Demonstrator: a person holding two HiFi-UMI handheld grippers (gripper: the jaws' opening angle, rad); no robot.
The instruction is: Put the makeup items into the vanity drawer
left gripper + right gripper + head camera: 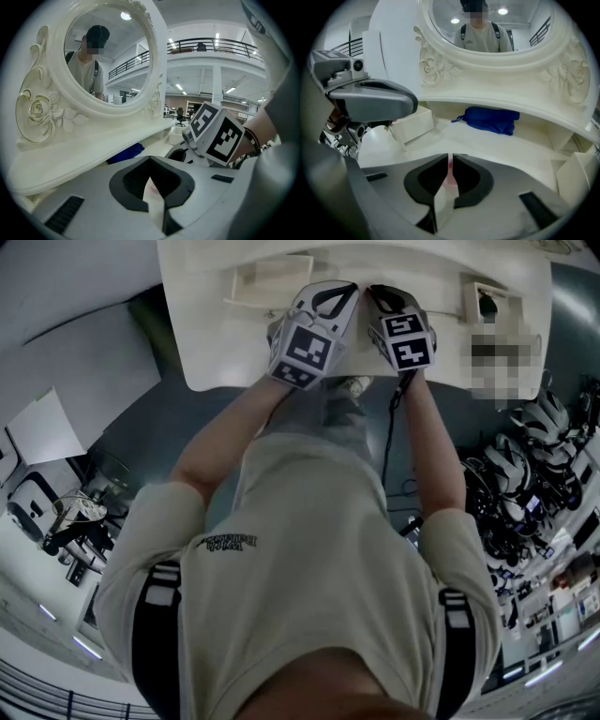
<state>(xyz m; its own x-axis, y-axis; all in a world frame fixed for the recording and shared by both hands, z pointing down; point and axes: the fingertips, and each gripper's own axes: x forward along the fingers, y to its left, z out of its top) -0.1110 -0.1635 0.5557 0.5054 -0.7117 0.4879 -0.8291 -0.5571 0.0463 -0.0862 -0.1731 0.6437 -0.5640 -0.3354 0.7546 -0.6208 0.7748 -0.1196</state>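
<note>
Both grippers hover close together over the white vanity top [216, 352], below its oval mirror [105, 56]. My right gripper [450, 171] has its jaws drawn in on a thin pink item [450, 174] that shows as a strip between the pads. My left gripper [151, 180] has its jaws together at the tips; a faint pink smudge shows in the slit and I cannot tell what it is. In the head view the left gripper [339, 292] and right gripper [373, 293] nearly touch at the tips. A small white drawer box [411, 124] stands on the top to the left.
A blue cloth [490, 119] lies on the shelf under the mirror, also seen as the blue cloth [124, 153]. Another white box [576, 176] stands at the right end. The right gripper's marker cube [220, 136] fills the right of the left gripper view.
</note>
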